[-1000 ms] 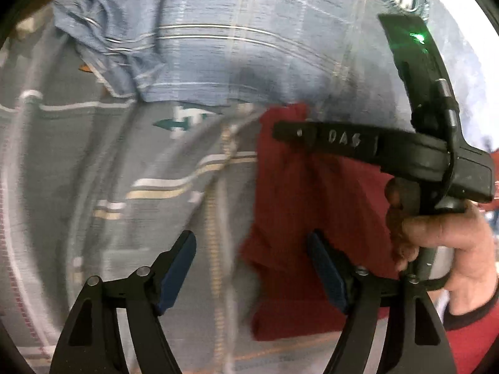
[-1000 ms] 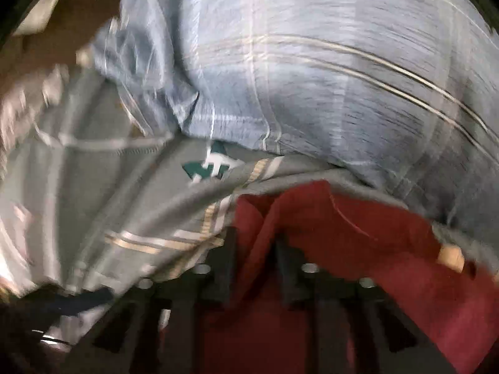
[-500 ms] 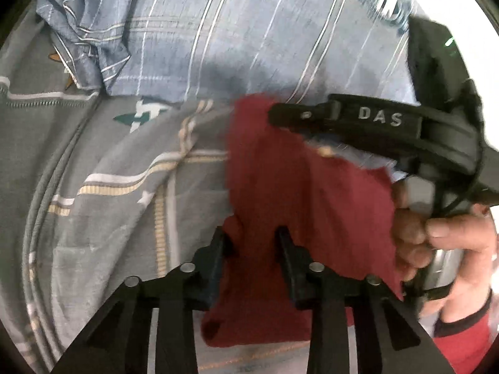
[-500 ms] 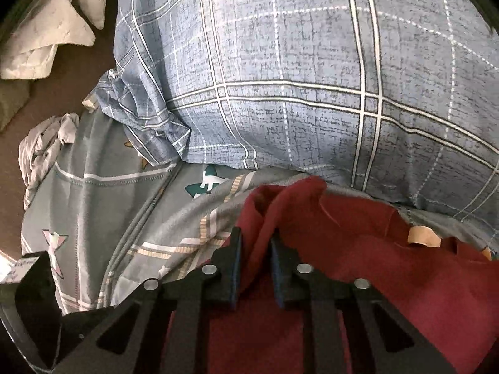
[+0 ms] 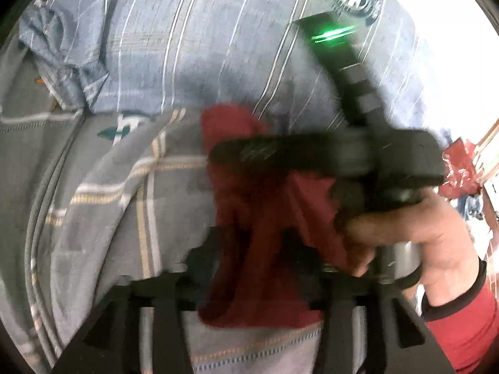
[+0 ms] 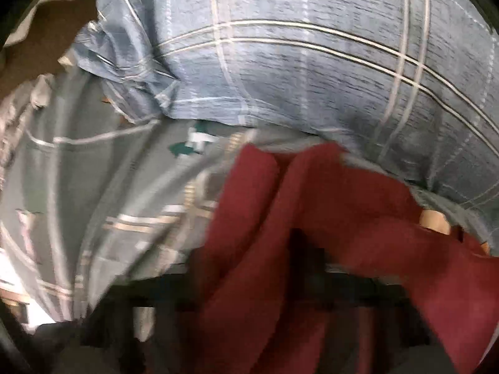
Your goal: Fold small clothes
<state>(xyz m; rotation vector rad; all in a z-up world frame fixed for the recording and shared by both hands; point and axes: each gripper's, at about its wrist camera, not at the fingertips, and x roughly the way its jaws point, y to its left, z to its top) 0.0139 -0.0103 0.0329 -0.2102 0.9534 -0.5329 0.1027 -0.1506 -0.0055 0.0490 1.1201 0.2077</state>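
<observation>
Red cloth [image 5: 268,233] hangs bunched between both grippers above a grey patterned bedsheet [image 5: 103,193], just in front of a blue checked pillow [image 6: 312,62]. The left gripper [image 5: 249,258] has its fingers closed on the cloth's near edge. The right gripper [image 6: 280,268], held in a hand [image 5: 405,233] at the right, pinches the far edge, though blur hides its fingers.

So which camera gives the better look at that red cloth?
The left wrist view: the red cloth hangs whole between both grippers, its bottom edge visible. The right wrist view shows only its upper folds, cut off by the frame, though less hidden.
</observation>
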